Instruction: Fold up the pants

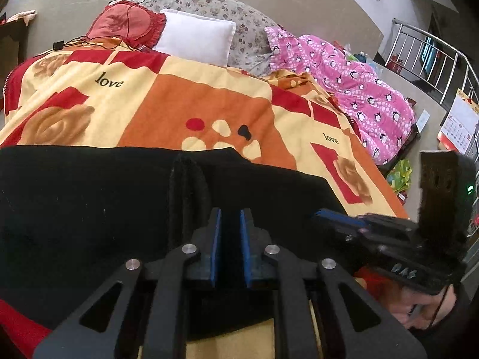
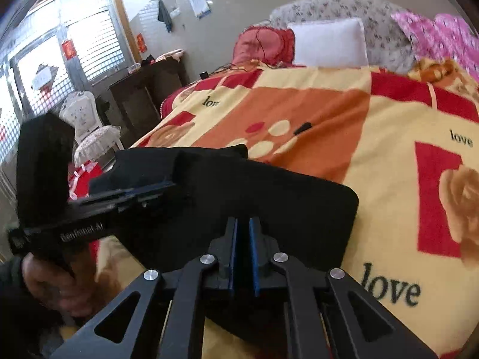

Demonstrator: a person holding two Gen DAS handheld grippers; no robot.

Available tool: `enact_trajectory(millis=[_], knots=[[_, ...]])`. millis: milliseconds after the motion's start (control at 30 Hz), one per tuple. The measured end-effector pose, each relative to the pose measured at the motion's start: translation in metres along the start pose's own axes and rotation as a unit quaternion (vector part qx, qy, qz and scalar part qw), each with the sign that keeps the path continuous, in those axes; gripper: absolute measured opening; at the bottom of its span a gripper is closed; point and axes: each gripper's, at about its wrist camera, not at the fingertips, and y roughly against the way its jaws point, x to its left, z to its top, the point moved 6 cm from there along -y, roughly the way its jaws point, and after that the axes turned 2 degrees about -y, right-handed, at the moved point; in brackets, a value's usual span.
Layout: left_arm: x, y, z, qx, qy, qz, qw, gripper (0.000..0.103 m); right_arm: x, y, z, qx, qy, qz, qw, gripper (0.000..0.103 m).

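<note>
Black pants point(image 1: 89, 203) lie folded flat on the patterned blanket point(image 1: 179, 98) on the bed. They also show in the right wrist view point(image 2: 269, 203). My left gripper point(image 1: 230, 212) sits over the pants with its blue pads point(image 1: 216, 239) close together, a narrow gap between them, and pinches a raised ridge of black cloth. My right gripper point(image 2: 243, 221) sits over the near right part of the pants, pads nearly together on the cloth edge. Each gripper shows in the other's view: the right one point(image 1: 338, 217), the left one point(image 2: 161, 184).
At the bed's head lie a white pillow point(image 1: 197, 36), a red pillow point(image 1: 128, 24) with a cable, a floral cushion and a pink penguin quilt point(image 1: 359, 89). A metal railing point(image 1: 434, 53) stands right. A chair point(image 2: 86, 116) and dark cabinet point(image 2: 143, 89) stand left of the bed.
</note>
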Motion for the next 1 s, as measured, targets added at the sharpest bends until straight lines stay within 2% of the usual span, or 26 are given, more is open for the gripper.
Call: enact_trajectory(millis=[33,67,100,167,200,300,367,433,500,533,600,667,733,800,833,933,1000], knots=[[0.0,0.003,-0.001,-0.002,0.002,0.002,1.0,0.01,0.0,0.006,0.0,-0.003,0.0,-0.009,1.0,0.006],[-0.001,0.006,-0.002,-0.003,0.003,0.002,1.0,0.013,0.005,0.019,-0.002,-0.015,0.007,-0.009,1.0,0.012],[-0.004,0.011,-0.004,-0.006,0.002,-0.001,1.0,0.015,0.009,0.028,-0.005,-0.021,0.009,0.001,1.0,0.013],[-0.01,0.018,-0.01,-0.009,0.0,-0.008,0.9999,0.024,0.013,0.034,-0.018,-0.015,0.01,0.014,1.0,0.013],[-0.012,0.019,-0.014,-0.008,-0.004,-0.007,0.9999,0.024,0.011,0.032,-0.029,-0.001,0.013,0.008,1.0,0.012],[-0.012,0.017,-0.016,-0.006,-0.007,-0.001,1.0,0.024,0.005,0.036,-0.039,-0.019,-0.008,0.022,1.0,0.011],[-0.013,0.023,-0.015,-0.012,-0.008,0.0,0.9999,0.024,0.005,0.046,-0.035,-0.03,-0.021,0.015,0.999,0.013],[-0.017,0.025,-0.019,-0.005,-0.011,-0.005,0.9999,0.025,0.01,0.056,-0.034,-0.046,-0.005,0.006,0.999,0.015],[-0.017,0.024,-0.023,0.001,-0.013,-0.004,0.9999,0.026,0.003,0.049,-0.044,-0.016,-0.006,-0.02,1.0,0.013],[-0.016,0.022,-0.024,0.003,-0.011,-0.004,0.9999,0.026,0.0,0.045,-0.048,-0.007,-0.012,-0.013,1.0,0.014],[-0.016,0.021,-0.023,0.004,-0.01,-0.005,0.9999,0.025,-0.004,0.047,-0.05,-0.022,-0.023,0.004,0.999,0.013],[-0.015,0.021,-0.022,0.001,-0.011,-0.003,0.9999,0.026,-0.004,0.052,-0.045,-0.027,-0.028,0.0,0.999,0.013],[-0.014,0.019,-0.022,0.002,-0.01,-0.005,0.9999,0.026,-0.004,0.063,-0.04,-0.057,-0.026,-0.011,0.998,0.014],[-0.016,0.021,-0.022,0.002,-0.008,-0.007,0.9999,0.027,-0.011,0.055,-0.044,-0.03,-0.025,-0.035,0.999,0.019],[-0.017,0.02,-0.022,0.002,-0.008,-0.01,0.9999,0.029,-0.014,0.05,-0.049,-0.014,-0.024,-0.03,0.999,0.019],[-0.02,0.02,-0.023,0.0,-0.012,-0.022,0.9997,0.039,-0.013,0.055,-0.049,-0.024,-0.021,-0.027,0.999,0.019],[-0.023,0.02,-0.024,0.001,-0.017,-0.028,0.9995,0.047,-0.011,0.055,-0.05,-0.025,-0.015,-0.027,0.999,0.026]])
